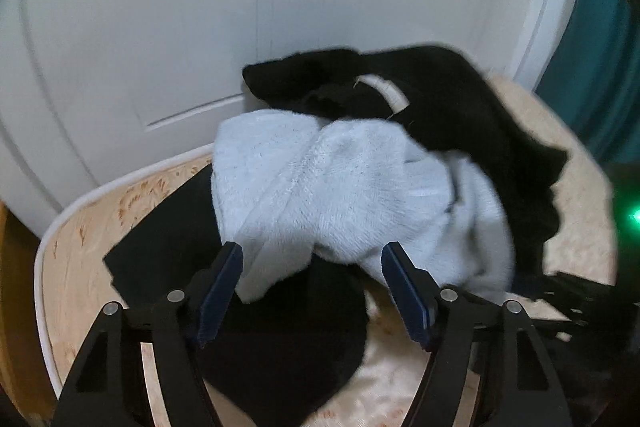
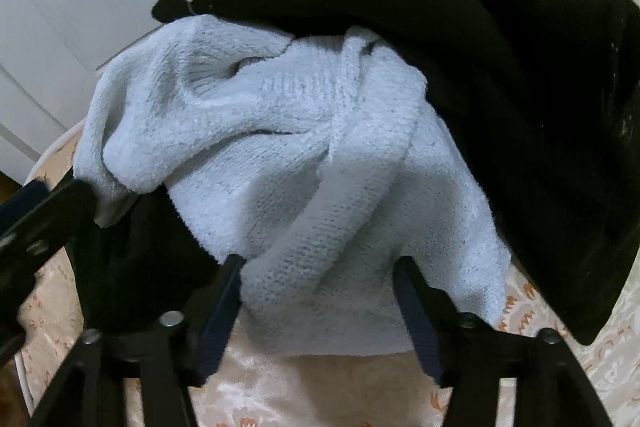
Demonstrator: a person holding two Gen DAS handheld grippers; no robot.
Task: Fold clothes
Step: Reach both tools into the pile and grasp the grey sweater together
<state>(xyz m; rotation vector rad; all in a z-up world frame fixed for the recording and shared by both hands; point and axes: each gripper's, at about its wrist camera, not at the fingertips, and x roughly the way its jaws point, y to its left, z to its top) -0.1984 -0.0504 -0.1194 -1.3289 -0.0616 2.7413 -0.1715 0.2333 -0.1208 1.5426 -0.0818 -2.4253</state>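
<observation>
A pale blue knit sweater (image 1: 340, 187) lies crumpled on a pile, with a black garment (image 1: 460, 99) bearing a white label draped behind it. Another black piece (image 1: 280, 347) lies flat under it. My left gripper (image 1: 312, 265) stands open, a hanging edge of the sweater between its fingers. In the right wrist view the sweater (image 2: 280, 155) fills the middle. My right gripper (image 2: 318, 267) is open too, its fingers on either side of the sweater's lower hem. One of the left gripper's fingers (image 2: 52, 207) reaches the sweater's left corner.
The clothes rest on a round table with a cream patterned cover and a white rim (image 1: 44, 247). A white panelled door (image 1: 160, 27) stands close behind it. A teal curtain (image 1: 600, 75) hangs at the right.
</observation>
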